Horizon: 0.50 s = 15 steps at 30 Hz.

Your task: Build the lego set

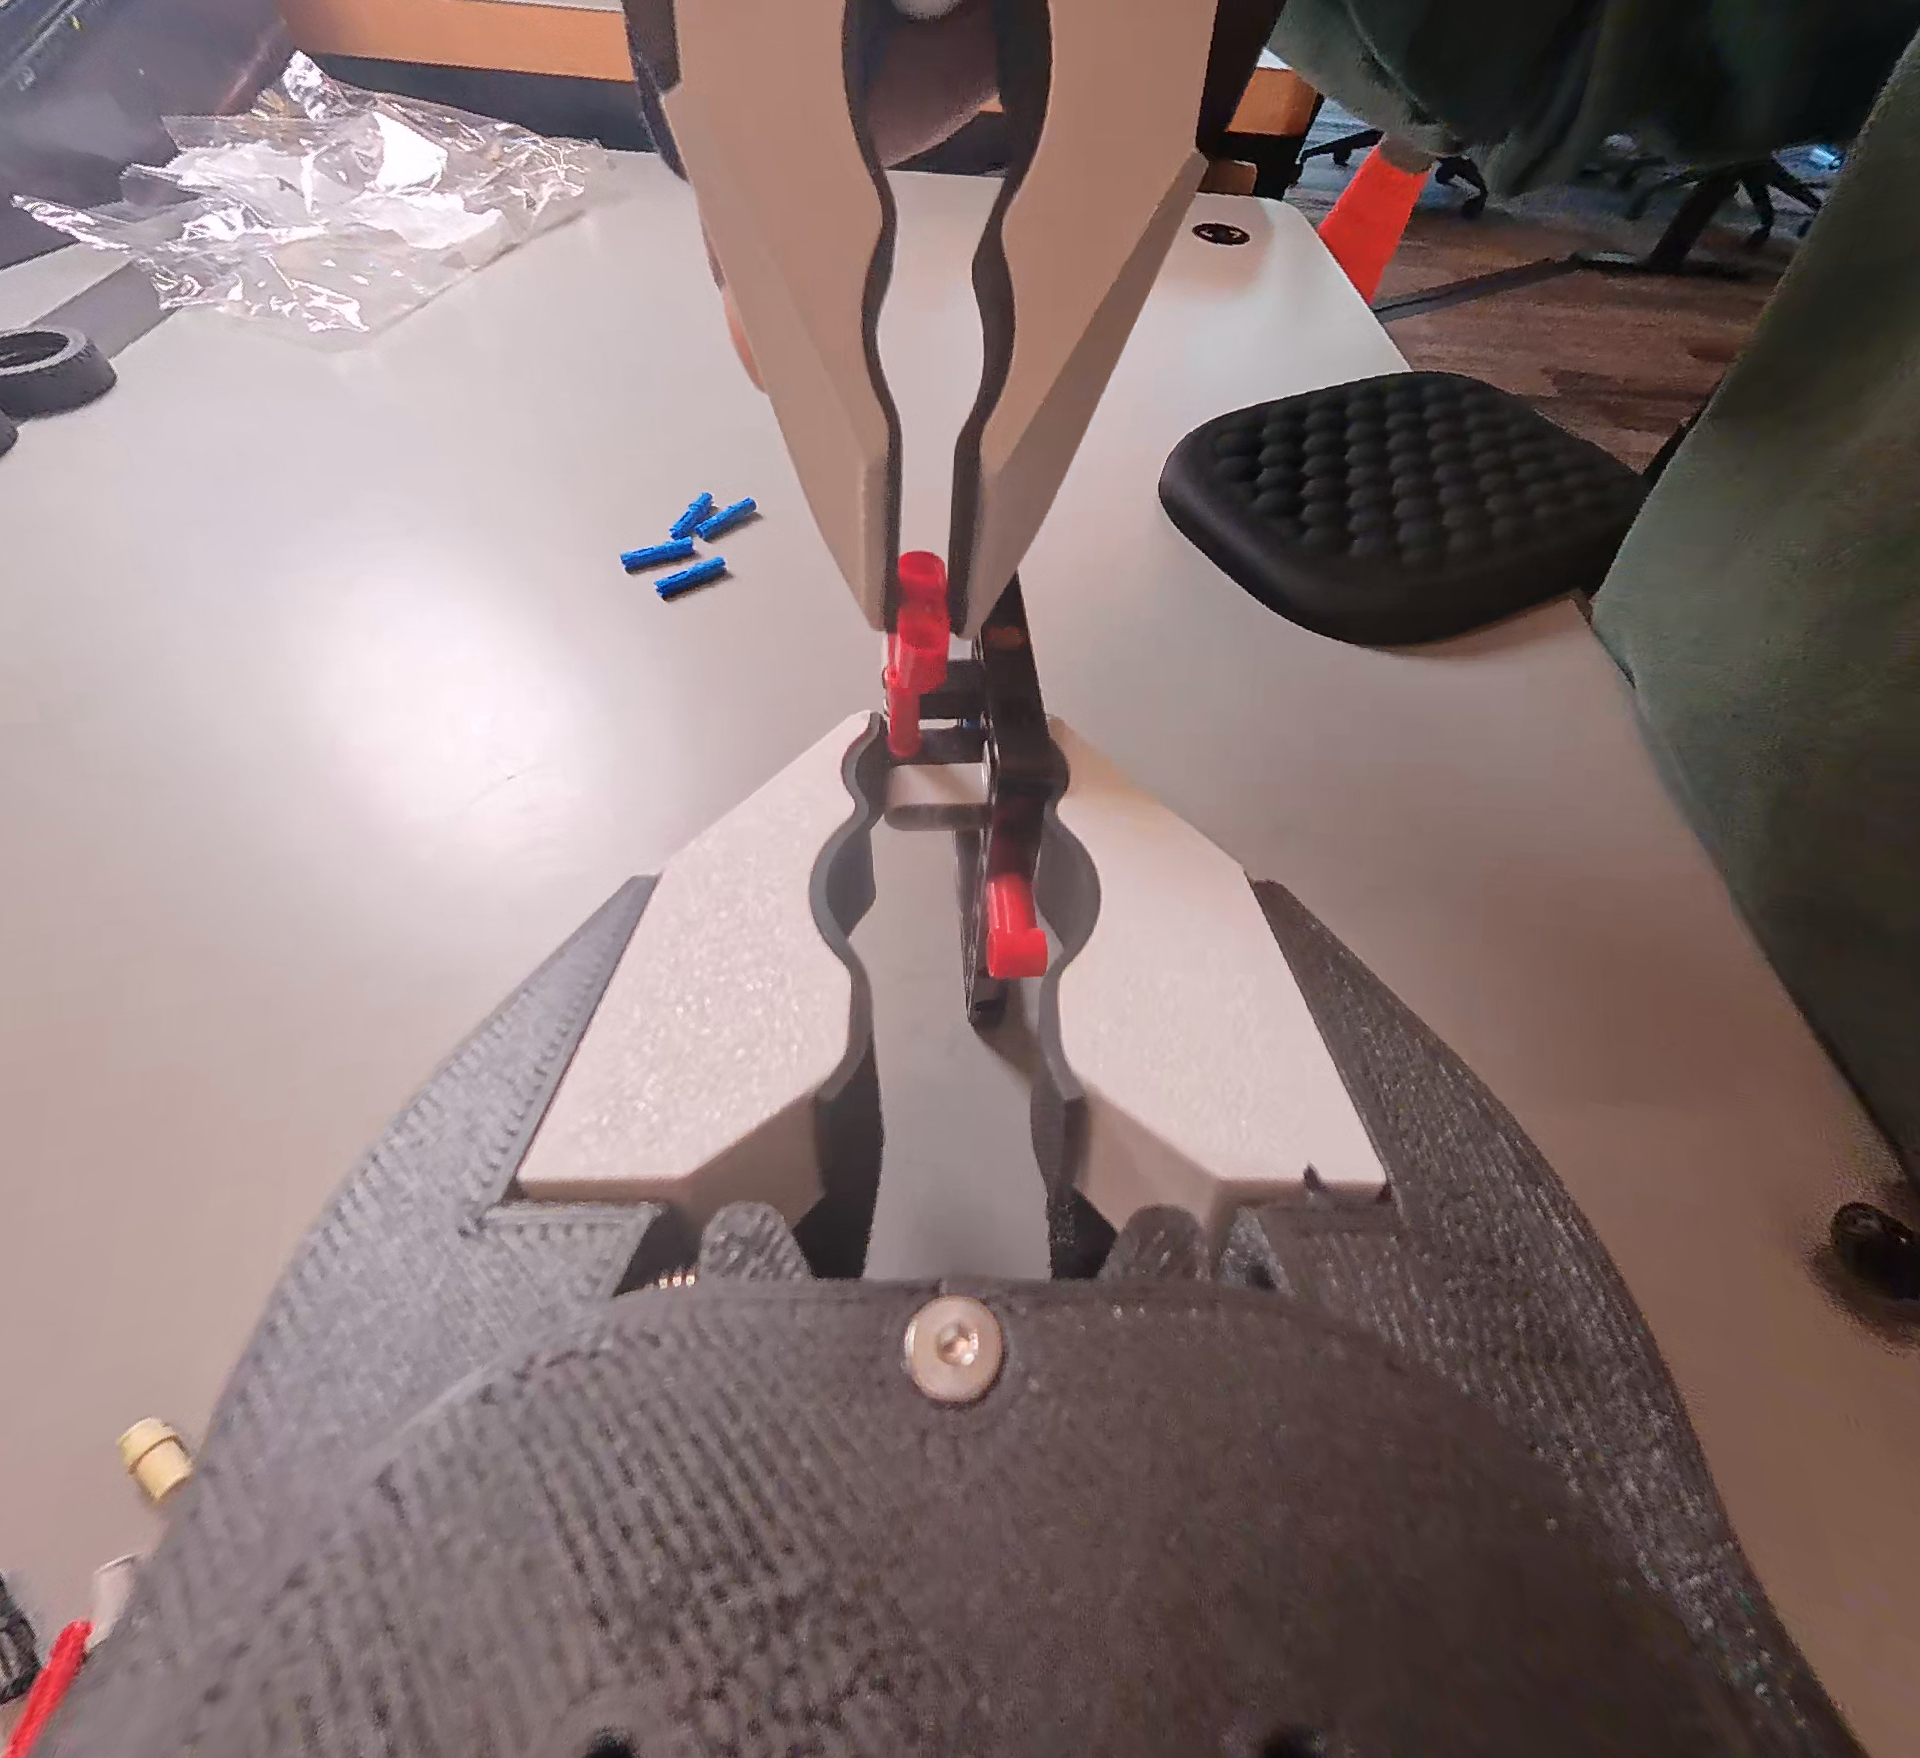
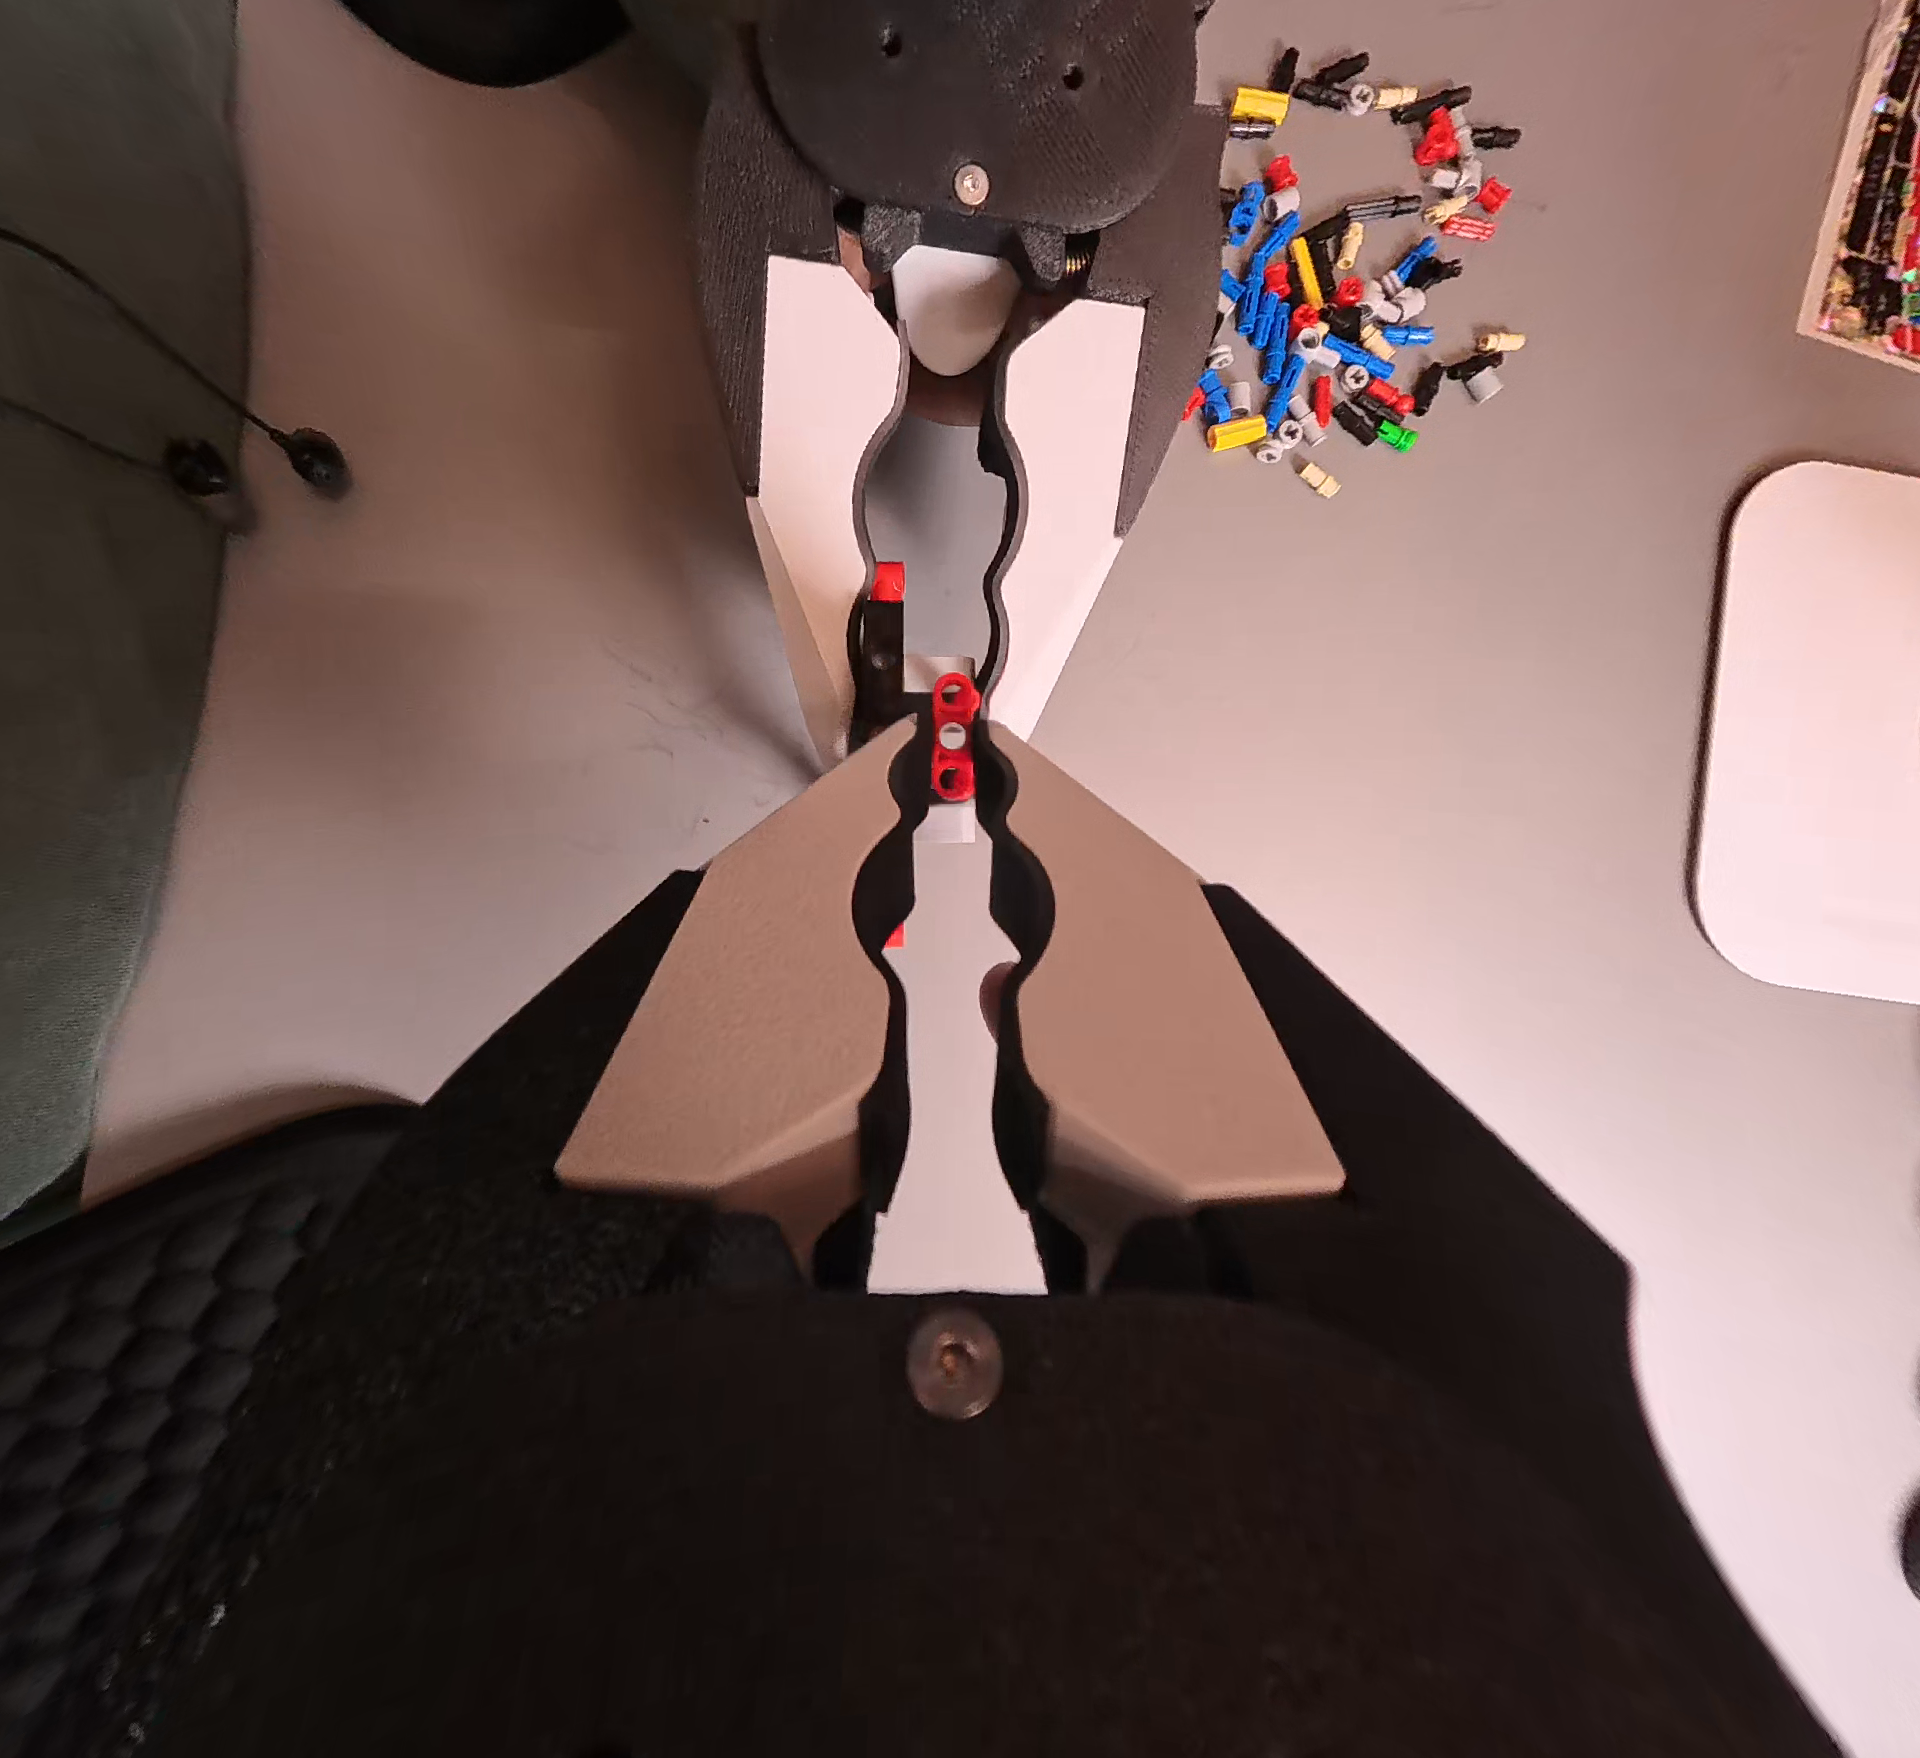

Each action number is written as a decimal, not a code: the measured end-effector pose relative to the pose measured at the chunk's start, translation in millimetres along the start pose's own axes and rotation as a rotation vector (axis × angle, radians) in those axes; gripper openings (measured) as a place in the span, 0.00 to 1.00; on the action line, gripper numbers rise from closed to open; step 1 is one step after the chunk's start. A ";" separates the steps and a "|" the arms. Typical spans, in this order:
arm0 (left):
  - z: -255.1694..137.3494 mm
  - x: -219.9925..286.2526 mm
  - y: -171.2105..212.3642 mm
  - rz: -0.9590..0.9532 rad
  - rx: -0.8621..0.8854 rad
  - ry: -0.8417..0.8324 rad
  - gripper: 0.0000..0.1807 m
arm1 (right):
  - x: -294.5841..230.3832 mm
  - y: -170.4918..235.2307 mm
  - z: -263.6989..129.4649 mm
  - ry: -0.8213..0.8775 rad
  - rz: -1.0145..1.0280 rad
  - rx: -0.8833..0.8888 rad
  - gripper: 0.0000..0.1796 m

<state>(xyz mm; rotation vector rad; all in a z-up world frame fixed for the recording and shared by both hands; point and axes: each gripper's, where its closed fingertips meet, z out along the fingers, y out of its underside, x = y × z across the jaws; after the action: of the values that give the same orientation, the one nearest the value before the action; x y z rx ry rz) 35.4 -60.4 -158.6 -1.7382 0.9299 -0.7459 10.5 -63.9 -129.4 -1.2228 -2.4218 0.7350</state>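
Note:
My left gripper (image 1: 961, 742) is shut on a small black lego assembly (image 1: 1013, 752) and holds it low over the grey table (image 1: 312, 825). A red pin (image 1: 1010, 929) sticks out of the assembly's black beam between my fingers. My right gripper (image 1: 925, 612) comes down from above, shut on a red connector (image 1: 920, 628) that touches the assembly's left end. In the right wrist view my right gripper (image 2: 951, 737) grips the red three-hole connector (image 2: 954, 734). The left gripper (image 2: 925, 721) faces it, with the black beam (image 2: 883, 659) against one finger.
Several loose blue pins (image 1: 686, 545) lie to the left. A clear plastic bag (image 1: 312, 222) and a black tyre (image 1: 47, 368) are at far left. A black dimpled pad (image 1: 1392, 513) sits at the table's right edge. A pile of small parts (image 2: 1340, 285), a sticker sheet (image 2: 1881, 181) and a white pad (image 2: 1818, 721) lie beside the grippers. Only a small space, under 4 cm, lies between the two pairs of fingers.

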 end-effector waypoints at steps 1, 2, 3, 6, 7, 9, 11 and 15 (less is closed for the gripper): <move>-0.1 -0.2 0.1 0.001 0.000 -0.001 0.14 | 0.4 -0.2 0.0 0.000 0.003 0.000 0.03; -0.2 -0.5 0.1 0.001 0.000 -0.002 0.14 | 0.8 0.0 0.1 -0.001 0.007 -0.002 0.03; -0.2 -0.4 0.1 0.001 -0.001 -0.001 0.14 | 0.6 -0.1 -0.1 -0.005 0.010 -0.003 0.03; -0.2 -0.4 0.2 0.009 -0.003 -0.004 0.14 | 1.1 -0.5 0.0 -0.006 0.015 -0.006 0.03; -0.1 -0.2 0.2 0.010 -0.003 -0.003 0.14 | 1.2 -0.8 0.1 -0.007 0.019 -0.006 0.03; -0.1 -0.1 0.3 0.013 -0.003 -0.004 0.14 | 1.6 -0.9 0.1 -0.011 0.025 -0.010 0.03; -0.1 -0.2 0.2 0.013 -0.004 -0.004 0.14 | 1.8 -0.6 0.0 -0.015 0.032 -0.018 0.03; 0.1 0.6 0.2 0.017 -0.005 0.000 0.14 | 0.9 0.8 -0.3 -0.032 0.027 -0.043 0.03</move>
<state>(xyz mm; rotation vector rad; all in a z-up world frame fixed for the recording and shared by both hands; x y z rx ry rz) 35.8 -60.9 -158.7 -1.7323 0.9464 -0.7330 10.7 -62.7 -129.6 -1.2719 -2.4636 0.7194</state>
